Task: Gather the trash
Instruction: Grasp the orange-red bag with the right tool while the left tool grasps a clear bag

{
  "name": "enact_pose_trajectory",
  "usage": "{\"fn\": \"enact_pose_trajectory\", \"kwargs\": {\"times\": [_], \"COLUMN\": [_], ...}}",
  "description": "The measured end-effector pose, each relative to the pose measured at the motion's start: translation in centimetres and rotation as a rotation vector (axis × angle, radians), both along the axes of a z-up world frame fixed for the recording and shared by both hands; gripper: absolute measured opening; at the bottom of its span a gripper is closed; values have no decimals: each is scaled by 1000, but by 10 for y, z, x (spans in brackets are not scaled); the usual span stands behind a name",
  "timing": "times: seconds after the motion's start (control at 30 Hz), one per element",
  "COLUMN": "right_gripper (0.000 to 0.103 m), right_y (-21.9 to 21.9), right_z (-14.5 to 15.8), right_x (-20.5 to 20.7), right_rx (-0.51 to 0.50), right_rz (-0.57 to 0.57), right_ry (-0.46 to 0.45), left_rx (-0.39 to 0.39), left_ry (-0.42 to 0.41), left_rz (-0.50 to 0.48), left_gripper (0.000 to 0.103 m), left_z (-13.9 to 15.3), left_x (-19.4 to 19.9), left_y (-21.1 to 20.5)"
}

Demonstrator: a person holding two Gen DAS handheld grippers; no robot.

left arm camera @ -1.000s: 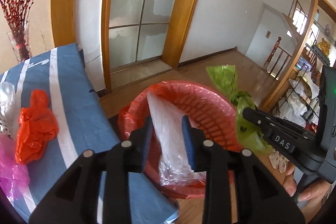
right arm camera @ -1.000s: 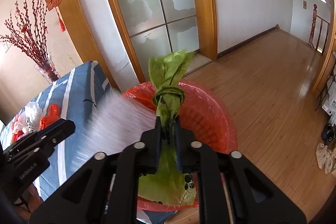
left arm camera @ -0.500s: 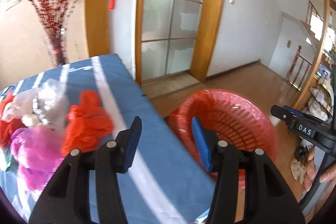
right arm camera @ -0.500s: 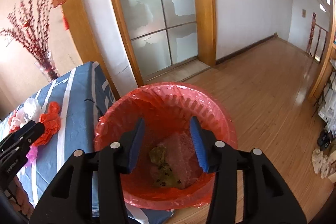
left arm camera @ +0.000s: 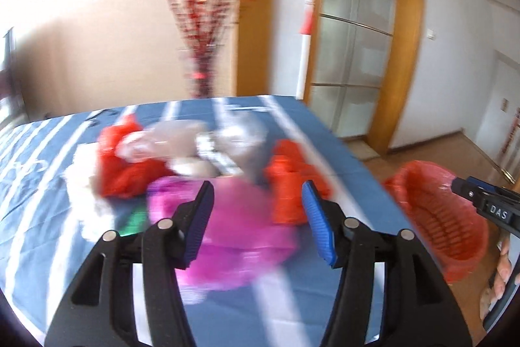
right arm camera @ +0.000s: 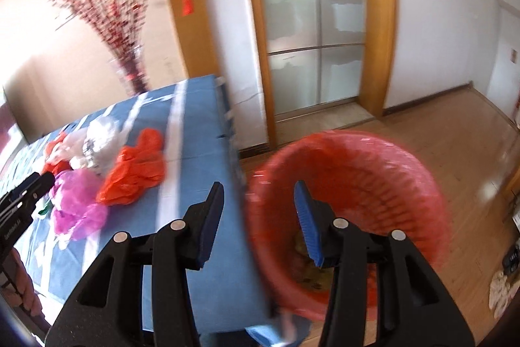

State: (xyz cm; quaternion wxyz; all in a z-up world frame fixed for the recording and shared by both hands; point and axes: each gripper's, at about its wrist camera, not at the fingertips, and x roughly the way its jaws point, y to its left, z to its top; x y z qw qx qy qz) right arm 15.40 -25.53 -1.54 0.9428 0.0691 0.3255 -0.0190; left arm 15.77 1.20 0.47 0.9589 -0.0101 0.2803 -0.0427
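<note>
My left gripper [left arm camera: 256, 223] is open and empty above a pile of plastic bags on the blue striped tablecloth [left arm camera: 42, 236]: a magenta bag [left arm camera: 234, 233], an orange bag [left arm camera: 289, 181], a red bag [left arm camera: 120, 171] and clear bags [left arm camera: 201, 148]. My right gripper [right arm camera: 260, 223] is open and empty over the table edge beside the red-lined trash basket [right arm camera: 367, 184], which holds dropped trash. The magenta bag [right arm camera: 78, 200] and orange bag [right arm camera: 136, 171] also show in the right wrist view. The left view is blurred.
A vase of red branches [right arm camera: 130, 67] stands at the table's far end. Frosted glass doors in wooden frames [right arm camera: 318, 28] rise behind the basket. Wooden floor [right arm camera: 455, 132] spreads to the right. The right gripper shows at the left view's right edge [left arm camera: 487, 204].
Both grippers opened and dropped the clear bag and the green bag into the basket. Both then swung left, the left one over the bag pile.
</note>
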Motion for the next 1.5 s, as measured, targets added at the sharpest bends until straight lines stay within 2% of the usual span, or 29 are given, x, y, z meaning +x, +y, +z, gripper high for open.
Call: {"fn": "enact_pose_trajectory", "kwargs": {"times": [0.27, 0.57, 0.73, 0.87, 0.93, 1.03, 1.27, 1.3, 1.37, 1.43, 1.5], "right_gripper": [46, 46, 46, 46, 33, 24, 20, 20, 20, 20, 19], "right_y": [87, 150, 164, 167, 165, 159, 144, 143, 141, 141, 140], "right_z": [-13, -36, -48, -60, -67, -66, -65, -65, -66, -65, -65], "right_x": [44, 105, 124, 130, 131, 127, 124, 124, 126, 125, 125], "right_rx": [-3, 8, -26, -63, -69, -78, -43, -39, -34, -32, -30], "right_rz": [148, 191, 190, 188, 190, 179, 161, 160, 158, 158, 159], "right_ry": [32, 91, 135, 186, 203, 188, 178, 177, 175, 173, 171], "left_rx": [13, 11, -30, -27, -19, -14, -35, -48, -75, -94, -109], "left_ry": [17, 44, 87, 120, 132, 155, 220, 228, 239, 254, 257], "left_rz": [219, 368, 401, 406, 408, 420, 440, 441, 435, 426, 413], "left_gripper": [64, 69, 74, 74, 74, 74, 74, 73, 63, 41, 36], "left_z": [-2, -15, -32, -43, -46, -50, -59, -61, -63, -66, -67], "left_x": [10, 28, 39, 49, 53, 59, 73, 74, 74, 75, 74], "left_y": [96, 166, 184, 183, 181, 181, 191, 193, 196, 198, 199]}}
